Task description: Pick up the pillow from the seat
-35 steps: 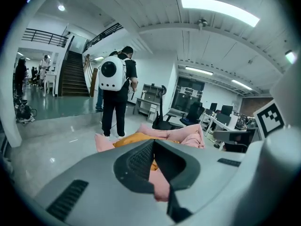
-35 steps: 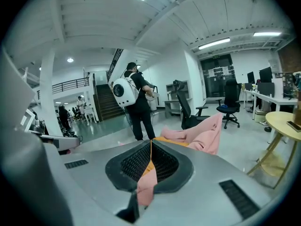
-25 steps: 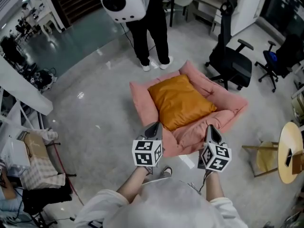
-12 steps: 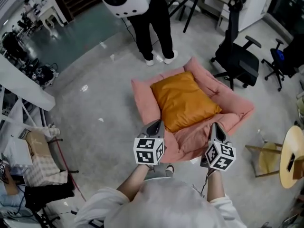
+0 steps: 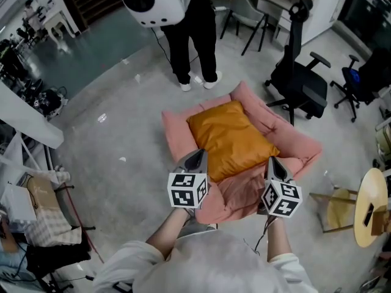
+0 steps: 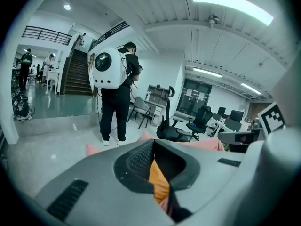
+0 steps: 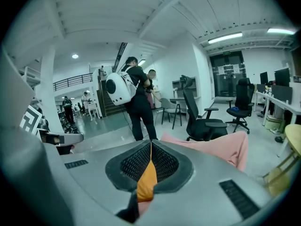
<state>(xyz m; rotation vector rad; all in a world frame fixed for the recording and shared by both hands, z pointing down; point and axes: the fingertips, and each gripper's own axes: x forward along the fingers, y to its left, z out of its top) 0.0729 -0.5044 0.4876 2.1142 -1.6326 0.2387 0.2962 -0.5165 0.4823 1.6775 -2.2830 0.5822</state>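
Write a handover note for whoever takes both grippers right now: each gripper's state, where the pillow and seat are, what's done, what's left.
Left gripper: jaws together, holding nothing; orange shows through the slit.
Right gripper: the same.
The orange pillow lies flat in the pink seat, untouched as far as I can tell.
Done: both grippers point at the pillow's near edge.
Left: open the jaws, grip the pillow, lift it off the seat.

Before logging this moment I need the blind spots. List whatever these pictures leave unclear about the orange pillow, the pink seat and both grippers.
Left gripper, right gripper: each gripper view shows orange in the narrow slit between the jaws; pinched or seen through, unclear.
Square orange fabric pillow: near corners hidden by the grippers, head view.
Pink padded floor seat: front corners hidden behind both grippers, head view.
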